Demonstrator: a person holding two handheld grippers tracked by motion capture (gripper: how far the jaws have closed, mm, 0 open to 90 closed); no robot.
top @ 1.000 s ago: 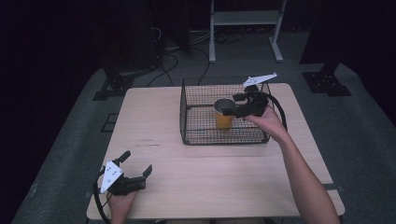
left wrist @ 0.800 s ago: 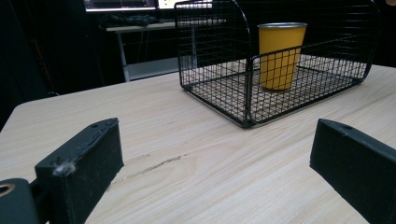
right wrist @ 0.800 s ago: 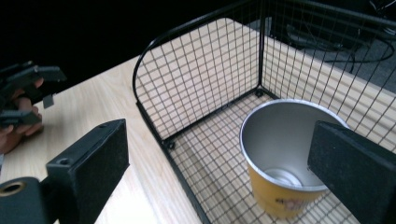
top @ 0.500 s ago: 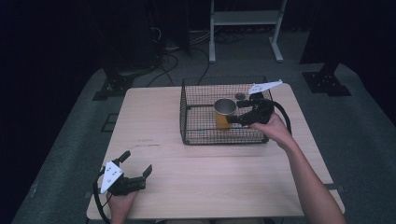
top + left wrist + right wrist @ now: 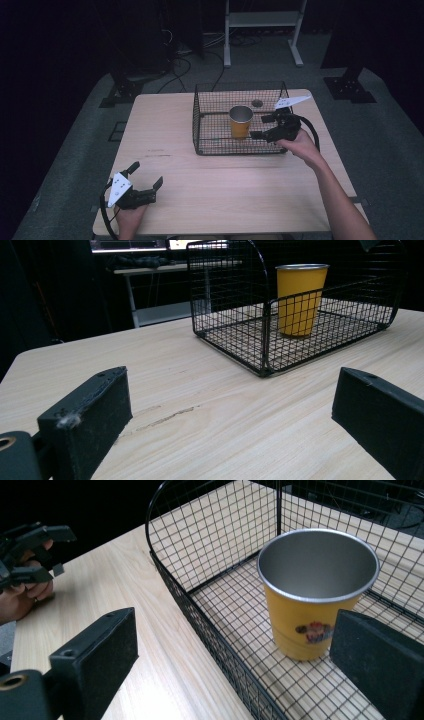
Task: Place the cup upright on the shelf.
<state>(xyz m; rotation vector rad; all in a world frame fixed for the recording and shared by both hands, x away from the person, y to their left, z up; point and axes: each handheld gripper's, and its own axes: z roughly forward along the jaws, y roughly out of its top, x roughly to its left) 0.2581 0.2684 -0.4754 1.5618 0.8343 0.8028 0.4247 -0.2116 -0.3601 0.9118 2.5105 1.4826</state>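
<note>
Yellow cup [image 5: 241, 122] upright in wire basket [image 5: 210, 145], partly behind mesh; right gripper [image 5: 261, 127] agape beside it, left gripper [image 5: 146, 176] likewise.

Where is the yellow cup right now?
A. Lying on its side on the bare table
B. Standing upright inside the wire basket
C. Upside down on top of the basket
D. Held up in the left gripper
B: the yellow cup stands upright, open mouth up, on the floor of the wire basket; the right gripper is open beside it, its fingers not closed on it.
</note>
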